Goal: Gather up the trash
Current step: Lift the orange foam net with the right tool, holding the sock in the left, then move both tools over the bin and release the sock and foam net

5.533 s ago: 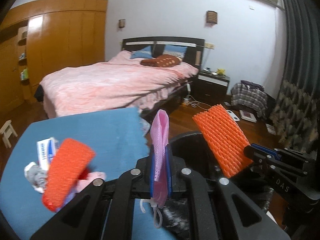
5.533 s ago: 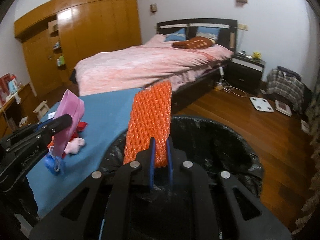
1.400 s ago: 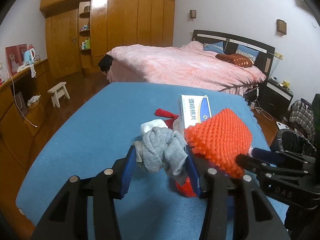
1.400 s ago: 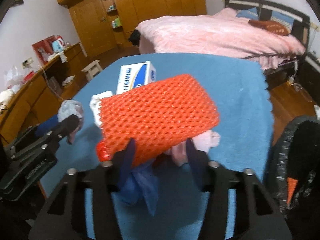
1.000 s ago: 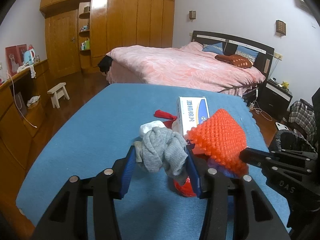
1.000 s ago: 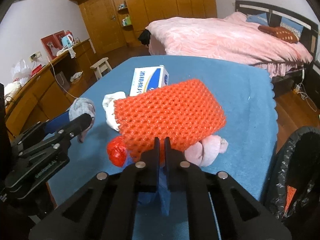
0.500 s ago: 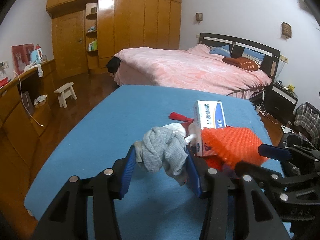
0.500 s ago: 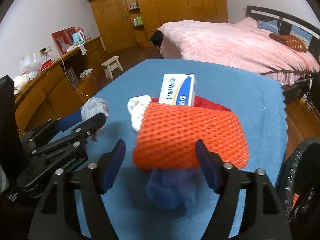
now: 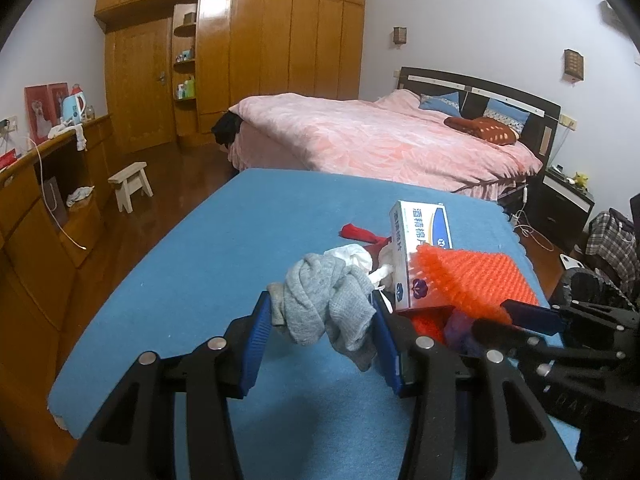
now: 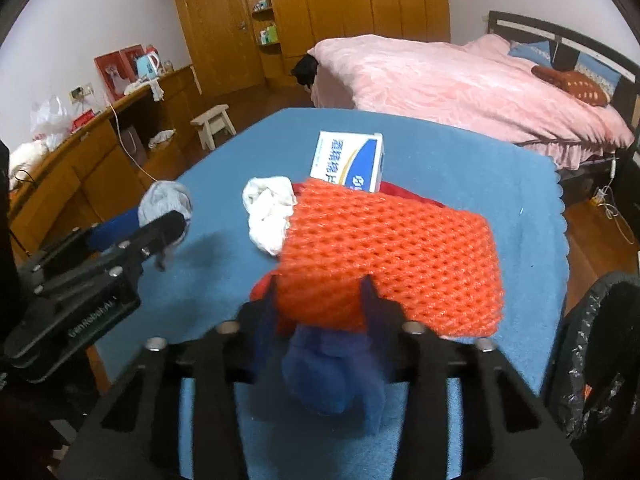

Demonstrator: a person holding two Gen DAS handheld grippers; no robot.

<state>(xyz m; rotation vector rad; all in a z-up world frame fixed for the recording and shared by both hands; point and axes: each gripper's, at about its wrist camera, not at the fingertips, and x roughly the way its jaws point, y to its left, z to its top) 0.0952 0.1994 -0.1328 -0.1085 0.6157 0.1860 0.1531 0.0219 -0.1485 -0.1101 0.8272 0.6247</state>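
The left gripper (image 9: 322, 330) is seen clamped on a crumpled grey knitted cloth wad (image 9: 326, 306), held just above the blue cloth-covered table (image 9: 240, 248). The right gripper (image 10: 320, 300) is closing, jaws about half-spread and blurred, around the near edge of the orange foam-net sleeve (image 10: 394, 254) — firm pad contact cannot be confirmed. The sleeve's long axis is laid across the jaws, its bulk extending to the right toward the black-lined trash bin (image 10: 600, 352) beside the table — so the right hand is judged nearer the bin.

You get dim, even indoor light in both views; glare streaks the wardrobe doors (image 9: 256, 60); fisheye bending and black corners frame each picture; the right gripper (image 10: 320, 300) fingers are motion-blurred; soft shadows underneath.
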